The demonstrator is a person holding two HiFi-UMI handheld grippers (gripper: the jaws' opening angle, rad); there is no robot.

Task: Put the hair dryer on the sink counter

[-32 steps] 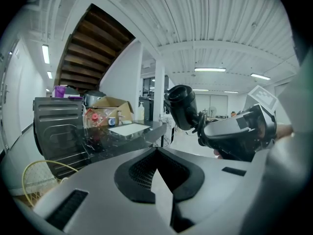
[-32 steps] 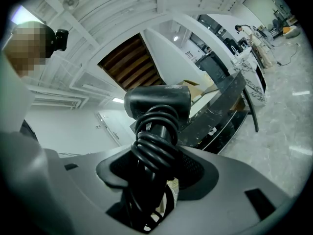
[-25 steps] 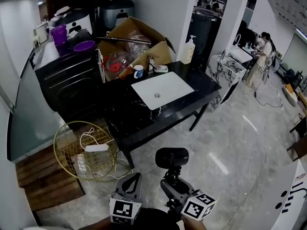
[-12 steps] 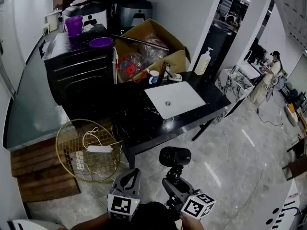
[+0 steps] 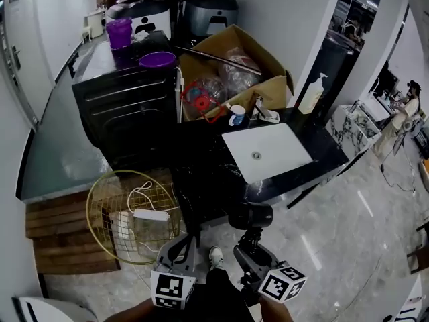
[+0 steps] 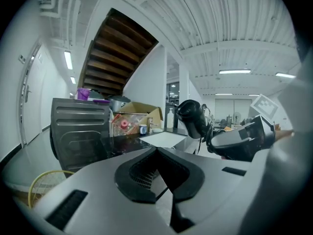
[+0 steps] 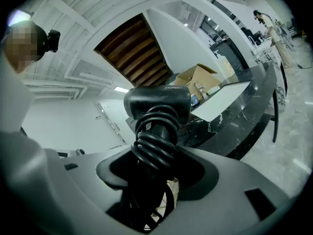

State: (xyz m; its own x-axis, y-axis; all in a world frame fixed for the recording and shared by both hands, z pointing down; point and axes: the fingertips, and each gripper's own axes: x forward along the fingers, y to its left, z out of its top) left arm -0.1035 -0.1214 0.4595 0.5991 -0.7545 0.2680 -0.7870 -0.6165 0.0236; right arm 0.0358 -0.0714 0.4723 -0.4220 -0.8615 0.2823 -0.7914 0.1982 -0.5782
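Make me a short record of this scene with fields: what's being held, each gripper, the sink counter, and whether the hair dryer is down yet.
held item: hair dryer, cord coiled around its handle
right gripper: closed on the hair dryer's handle
left gripper: jaws together, empty
sink counter: black, with a white basin
hair dryer on counter: not yet
floor: gold wire basket beside the counter

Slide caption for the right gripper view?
Right gripper clamps black hair dryer by its cord-wrapped handle, facing the sink counter.
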